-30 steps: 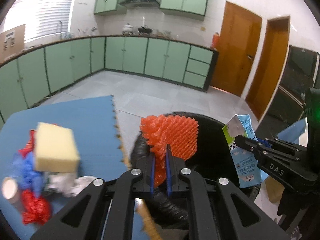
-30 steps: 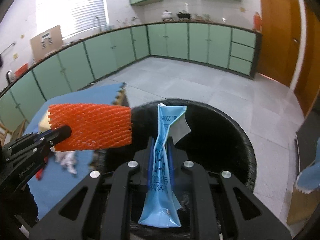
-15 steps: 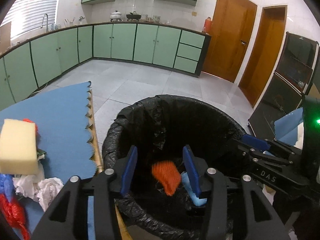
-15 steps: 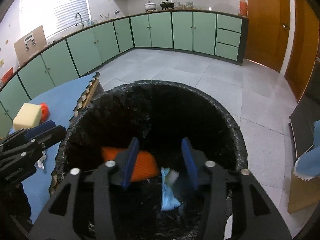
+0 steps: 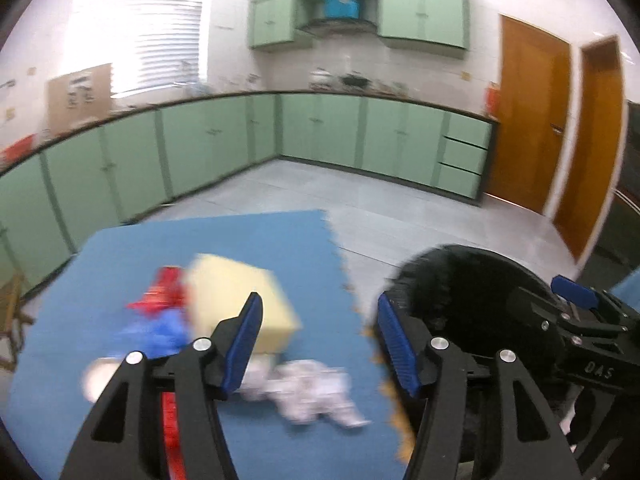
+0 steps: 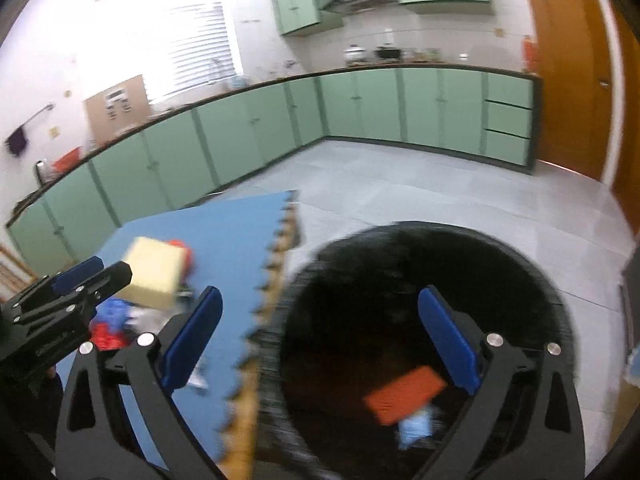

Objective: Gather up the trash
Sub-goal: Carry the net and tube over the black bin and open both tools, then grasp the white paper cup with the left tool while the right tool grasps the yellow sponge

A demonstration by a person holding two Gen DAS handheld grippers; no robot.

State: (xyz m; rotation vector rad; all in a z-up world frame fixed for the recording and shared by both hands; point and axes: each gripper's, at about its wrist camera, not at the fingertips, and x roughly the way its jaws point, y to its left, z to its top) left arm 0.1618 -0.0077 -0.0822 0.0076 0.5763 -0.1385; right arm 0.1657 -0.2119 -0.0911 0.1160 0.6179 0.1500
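Note:
My left gripper is open and empty above the blue mat's right edge. On the mat lie a yellow sponge, red and blue wrappers and crumpled white tissue. My right gripper is open and empty over the rim of the black-lined bin. Inside the bin lie the orange foam net and the blue milk carton. The bin also shows in the left wrist view, with my right gripper over it.
Green cabinets line the far walls. Brown doors stand at the right. Grey tiled floor lies beyond the bin. The mat's toothed edge runs beside the bin. My left gripper shows in the right wrist view.
Both grippers opened and dropped the orange net and the milk carton into the bin. Both then swung left and up, towards the mat; the view is blurred.

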